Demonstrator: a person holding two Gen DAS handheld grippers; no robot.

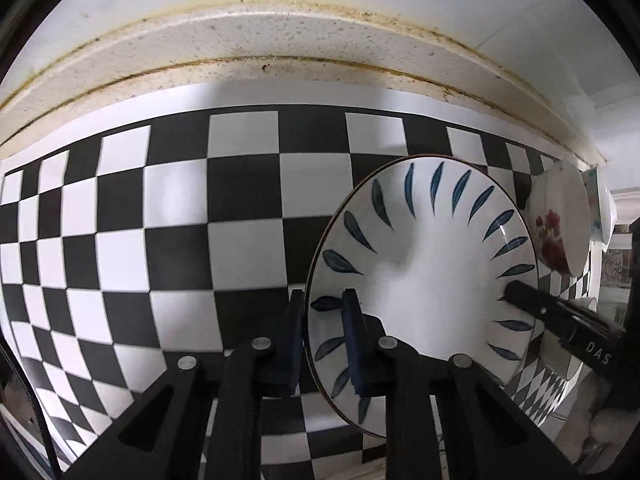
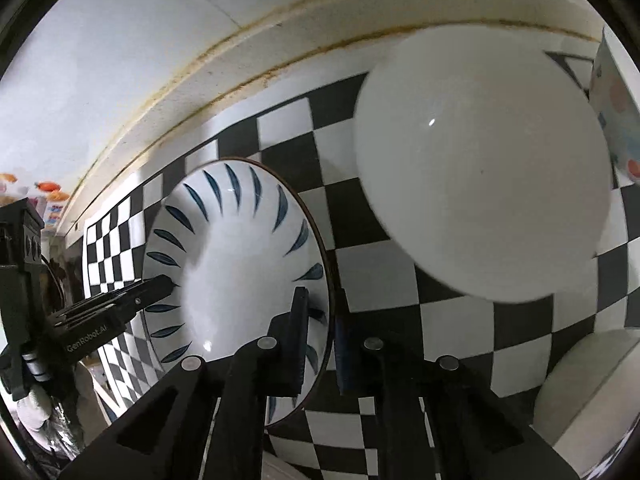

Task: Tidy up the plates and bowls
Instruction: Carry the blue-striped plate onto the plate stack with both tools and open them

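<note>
A white bowl with blue leaf marks [image 1: 432, 280] is held between both grippers above the checkered surface. My left gripper [image 1: 322, 312] is shut on its left rim, one finger inside and one outside. My right gripper [image 2: 322, 312] is shut on the opposite rim of the same bowl [image 2: 240, 264]. The right gripper's finger also shows at the bowl's right side in the left wrist view [image 1: 532, 304], and the left gripper's finger shows in the right wrist view [image 2: 152, 288]. A plain white plate [image 2: 484, 168] lies beyond the bowl on the right.
A black-and-white checkered mat [image 1: 180, 232] covers the counter, with a stained cream ledge [image 1: 280, 40] and white wall behind. A red-flowered bowl [image 1: 560, 220] sits right of the held bowl. A dotted cup [image 2: 616, 112] and a white bowl [image 2: 592, 392] stand at the right.
</note>
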